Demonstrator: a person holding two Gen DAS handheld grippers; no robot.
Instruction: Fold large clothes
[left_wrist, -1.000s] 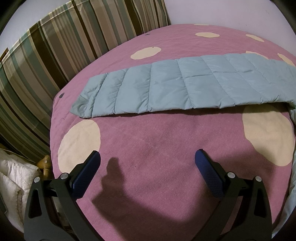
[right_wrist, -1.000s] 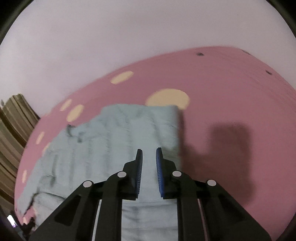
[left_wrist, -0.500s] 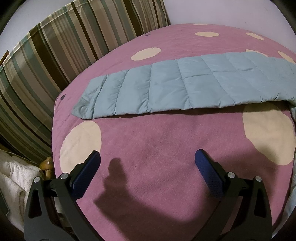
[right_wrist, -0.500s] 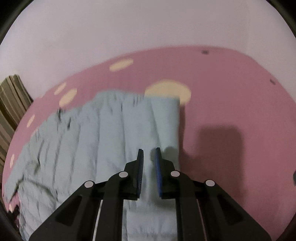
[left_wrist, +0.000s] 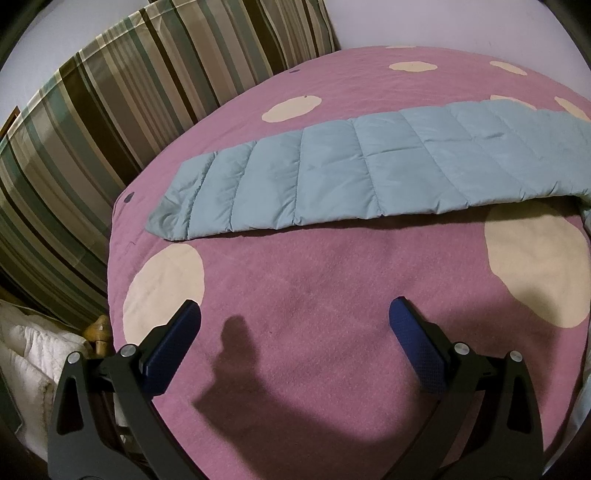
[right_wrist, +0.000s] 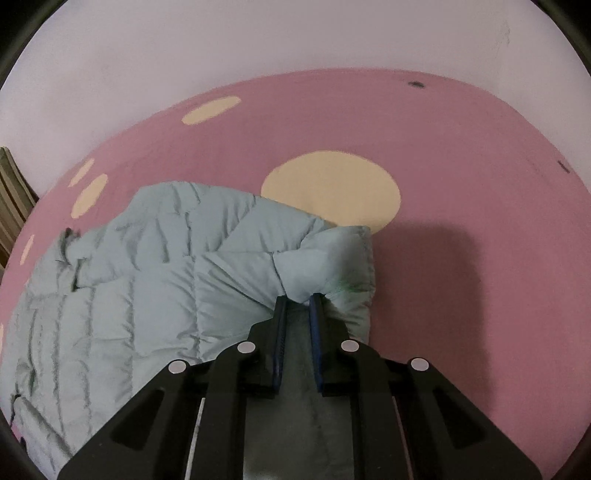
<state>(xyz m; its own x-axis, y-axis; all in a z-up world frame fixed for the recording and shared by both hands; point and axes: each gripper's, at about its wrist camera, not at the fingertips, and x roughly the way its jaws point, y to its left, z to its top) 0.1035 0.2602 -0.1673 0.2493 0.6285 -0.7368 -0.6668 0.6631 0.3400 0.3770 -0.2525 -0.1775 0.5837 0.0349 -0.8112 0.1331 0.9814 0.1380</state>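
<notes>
A pale blue quilted jacket (right_wrist: 155, 280) lies spread on a pink bedspread (right_wrist: 461, 192) with cream dots. My right gripper (right_wrist: 299, 301) is shut on a bunched fold of the jacket near its right edge, and the fabric puffs up just past the blue pads. In the left wrist view one long quilted sleeve of the jacket (left_wrist: 369, 173) stretches across the bed from left to right. My left gripper (left_wrist: 293, 325) hovers open over bare pink bedspread (left_wrist: 314, 280) well short of the sleeve, with nothing between its fingers.
A striped curtain (left_wrist: 110, 122) hangs along the bed's far left side. A white quilted cloth (left_wrist: 33, 358) and a wooden bedpost knob (left_wrist: 98, 328) sit past the bed's left corner. A plain wall (right_wrist: 258, 48) rises behind the bed.
My right gripper has moved down and across with the jacket's edge, which now bunches up in front of the pads. The left gripper has stayed where it was.
</notes>
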